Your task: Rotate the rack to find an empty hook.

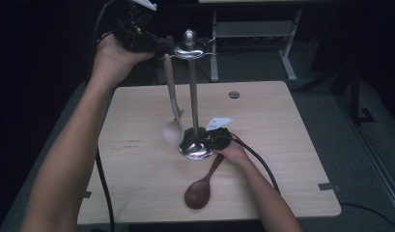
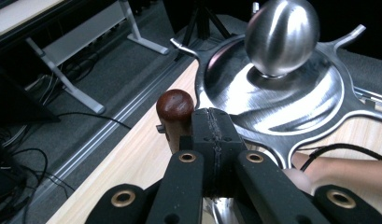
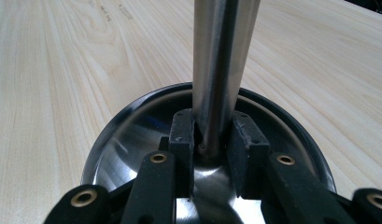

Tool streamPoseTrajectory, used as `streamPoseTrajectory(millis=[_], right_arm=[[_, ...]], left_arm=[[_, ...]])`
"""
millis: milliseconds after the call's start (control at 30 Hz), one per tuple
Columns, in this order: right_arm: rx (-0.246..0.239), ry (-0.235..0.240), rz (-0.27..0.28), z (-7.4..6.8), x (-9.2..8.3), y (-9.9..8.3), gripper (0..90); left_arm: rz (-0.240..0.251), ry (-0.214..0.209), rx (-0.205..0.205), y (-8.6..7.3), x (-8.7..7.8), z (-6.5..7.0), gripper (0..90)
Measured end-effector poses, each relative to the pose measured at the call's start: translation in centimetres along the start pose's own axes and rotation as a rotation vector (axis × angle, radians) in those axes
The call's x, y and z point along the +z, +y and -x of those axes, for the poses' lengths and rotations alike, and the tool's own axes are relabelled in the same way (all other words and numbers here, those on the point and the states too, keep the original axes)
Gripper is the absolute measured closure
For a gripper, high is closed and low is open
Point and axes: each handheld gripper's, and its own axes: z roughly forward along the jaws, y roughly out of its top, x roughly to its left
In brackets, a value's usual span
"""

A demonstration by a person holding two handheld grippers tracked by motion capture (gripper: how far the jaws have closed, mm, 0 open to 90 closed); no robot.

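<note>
the step in hand looks like hanging a spoon on the tall steel utensil stand with a ball knob on top (image 1: 191, 96). the left gripper (image 1: 159, 44) is raised beside the stand's crown of hooks, and its jaws are pressed together on the top of the pale wooden spoon with a long handle (image 1: 172, 104), which hangs down along the pole with its bowl just above the round base. in the left gripper view a dark reddish-brown rounded handle end (image 2: 175, 106) sticks up just beside the closed pads, next to the star-shaped hook plate (image 2: 319, 109); whether it already sits in a hook, i cannot tell.

the right gripper (image 3: 211, 140) is low on the light wooden table (image 1: 282, 145), its jaws clamped on the foot of the steel pole (image 3: 221, 56) to keep the stand steady. a second spoon of dark brown wood (image 1: 201, 188) lies flat on the table in front of the base, beside the right hand (image 1: 233, 153).

i judge the next move needs a small sideways guide of the handle end into a hook slot, then a gentle release, while the right side keeps holding so the stand does not tip.

no brand, label or writing can be read on any of these things.
</note>
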Motion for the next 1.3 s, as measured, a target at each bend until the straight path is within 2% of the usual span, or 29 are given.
streamPoseTrajectory(millis=[267, 333, 567, 733, 933, 1067, 1300], right_arm=[[-0.002, -0.003, 0.0, 0.0, 0.0, 0.0, 72.6], [0.001, -0.003, 0.0, 0.0, 0.0, 0.0, 72.6], [0.003, -0.003, -0.001, 0.0, 0.0, 0.0, 72.5], [0.003, -0.004, -0.001, 0.0, 0.0, 0.0, 72.5], [0.006, -0.002, 0.001, 0.0, 0.0, 0.0, 72.5], [0.005, -0.003, 0.002, 0.0, 0.0, 0.0, 72.5], [0.009, -0.005, 0.001, -0.1, 0.0, 0.0, 72.4]], left_arm=[[0.011, 0.002, 0.004, -0.1, -0.3, 0.3, 90.0], [0.03, -0.014, 0.008, -0.2, -0.9, 0.5, 90.0], [0.054, -0.008, 0.01, -1.3, -3.7, 0.9, 90.0], [0.063, -0.003, -0.005, -3.2, -5.4, 1.0, 90.0], [0.03, -0.01, 0.001, -6.1, -6.3, 1.3, 90.0], [0.016, -0.021, -0.004, -7.9, -6.1, 1.8, 90.0], [-0.015, -0.046, -0.012, -12.1, -4.8, 3.2, 89.9]])
